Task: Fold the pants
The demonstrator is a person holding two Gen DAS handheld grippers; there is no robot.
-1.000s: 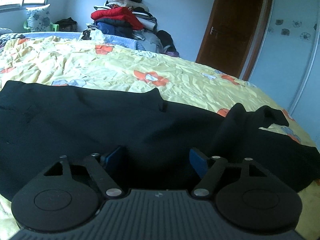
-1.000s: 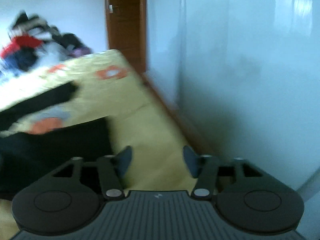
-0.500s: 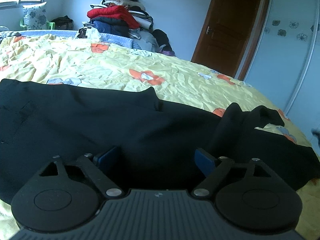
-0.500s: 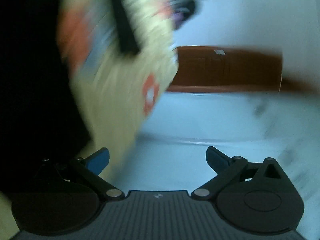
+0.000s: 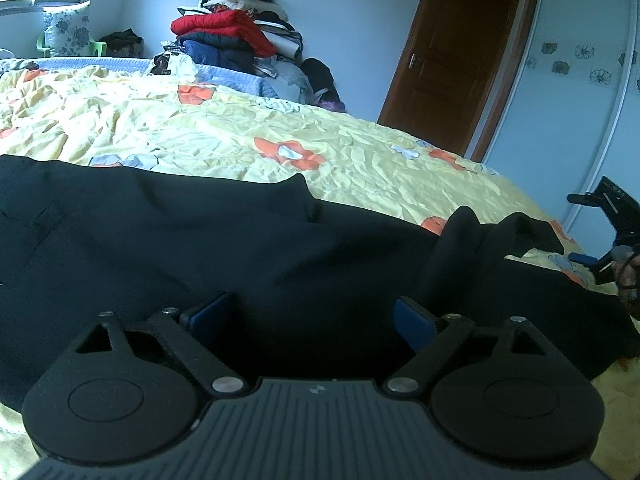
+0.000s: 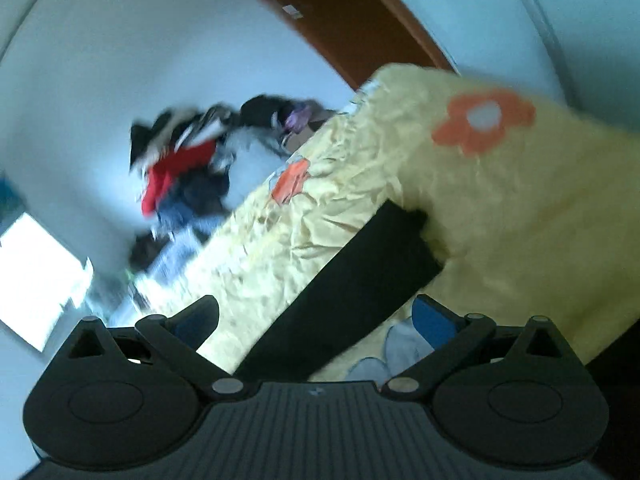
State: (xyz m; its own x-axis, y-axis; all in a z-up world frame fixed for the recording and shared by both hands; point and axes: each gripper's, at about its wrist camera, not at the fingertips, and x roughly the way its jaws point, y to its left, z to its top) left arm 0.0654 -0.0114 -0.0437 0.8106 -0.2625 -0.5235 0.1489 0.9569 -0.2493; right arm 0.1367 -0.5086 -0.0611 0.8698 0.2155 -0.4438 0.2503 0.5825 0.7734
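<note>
A: What changed since half a second ago?

B: The right gripper [image 6: 314, 316] has swung round. Its view was a smear of sheet and wall then; now it looks tilted across the bed, and the tool itself has come into the left wrist view at the far right edge [image 5: 612, 236]. The left gripper [image 5: 310, 318] has eased slightly closer to the cloth.

A: What state are the tools in?

B: Both spread wide, clamping nothing. The left's blue pads [image 5: 412, 318] sit low over the black pants [image 5: 200, 248]; whether they touch the fabric I cannot tell. Between the right's fingers runs a black strip of the pants [image 6: 352, 284], apparently a leg end, not pinched.

A: Where do the pants lie?

B: Spread across the near side of the yellow flowered bedsheet [image 5: 200, 132], with a bunched, raised fold toward the right.

A: What does each view add?

B: The left view is sharp: a clothes pile [image 5: 236, 44] against the far wall, a brown door [image 5: 452, 60], a window with a pillow beside it. The right view is blurred and rotated, but shows the leg end lying near the bed's edge, which the left view does not.
</note>
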